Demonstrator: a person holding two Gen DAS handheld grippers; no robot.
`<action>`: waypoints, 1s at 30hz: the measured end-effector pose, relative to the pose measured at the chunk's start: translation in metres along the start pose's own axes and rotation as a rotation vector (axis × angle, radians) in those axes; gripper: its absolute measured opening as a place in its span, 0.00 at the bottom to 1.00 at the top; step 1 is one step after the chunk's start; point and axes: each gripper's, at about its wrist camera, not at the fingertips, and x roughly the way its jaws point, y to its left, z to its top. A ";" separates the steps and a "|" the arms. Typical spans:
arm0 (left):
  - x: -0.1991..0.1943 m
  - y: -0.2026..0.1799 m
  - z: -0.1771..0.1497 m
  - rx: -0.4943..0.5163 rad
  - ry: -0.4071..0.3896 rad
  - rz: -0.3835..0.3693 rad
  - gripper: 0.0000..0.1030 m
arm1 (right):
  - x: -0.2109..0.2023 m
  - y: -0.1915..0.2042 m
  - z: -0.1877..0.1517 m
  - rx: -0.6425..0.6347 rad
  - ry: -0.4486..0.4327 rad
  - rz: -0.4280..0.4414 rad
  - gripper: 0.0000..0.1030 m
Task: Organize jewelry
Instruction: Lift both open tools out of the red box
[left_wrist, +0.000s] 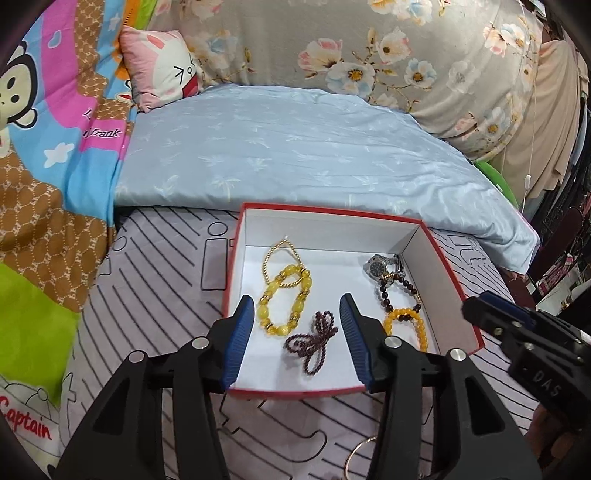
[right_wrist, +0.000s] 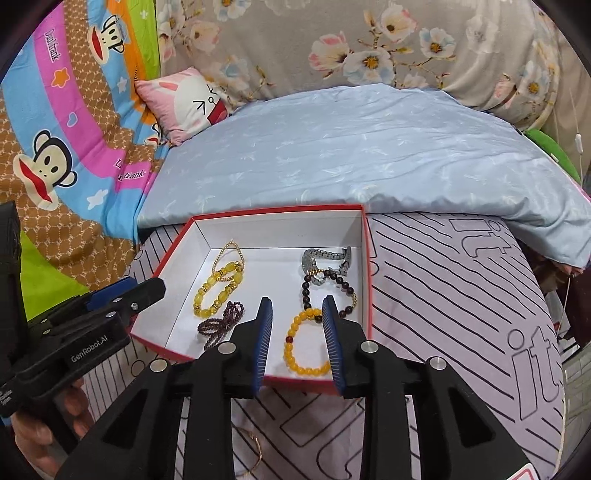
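Observation:
A red box with white inside (left_wrist: 454, 295) (right_wrist: 369, 266) lies on the bed. In it lie a thin gold bead bracelet (left_wrist: 271, 254), a chunky yellow bracelet (left_wrist: 284, 299) (right_wrist: 218, 290), a bunched purple bead strand (left_wrist: 314, 341) (right_wrist: 219, 326), a silver watch (left_wrist: 380, 264) (right_wrist: 325, 260), a dark bead bracelet (left_wrist: 400, 290) (right_wrist: 328, 290) and an orange bead bracelet (left_wrist: 408, 326) (right_wrist: 304, 345). My left gripper (left_wrist: 297, 308) is open and empty above the purple strand. My right gripper (right_wrist: 297, 308) is open and empty above the orange bracelet. A thin ring (left_wrist: 356, 456) (right_wrist: 255, 456) lies on the sheet before the box.
The box rests on a lilac sheet with black line print (left_wrist: 147, 314) (right_wrist: 461, 295). A folded light-blue quilt (left_wrist: 295, 147) lies behind it, with a pink cartoon pillow (left_wrist: 162, 66), a floral duvet (left_wrist: 369, 48) and a colourful monkey-print blanket (left_wrist: 48, 147) around.

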 end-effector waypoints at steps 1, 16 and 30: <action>-0.005 0.002 -0.003 -0.003 -0.001 0.009 0.45 | -0.004 -0.001 -0.002 0.003 -0.002 0.000 0.28; -0.046 0.020 -0.052 -0.039 0.052 0.030 0.46 | -0.045 0.007 -0.064 -0.009 0.063 -0.003 0.31; -0.052 0.010 -0.097 -0.032 0.137 0.013 0.46 | -0.046 0.014 -0.107 -0.002 0.143 -0.003 0.31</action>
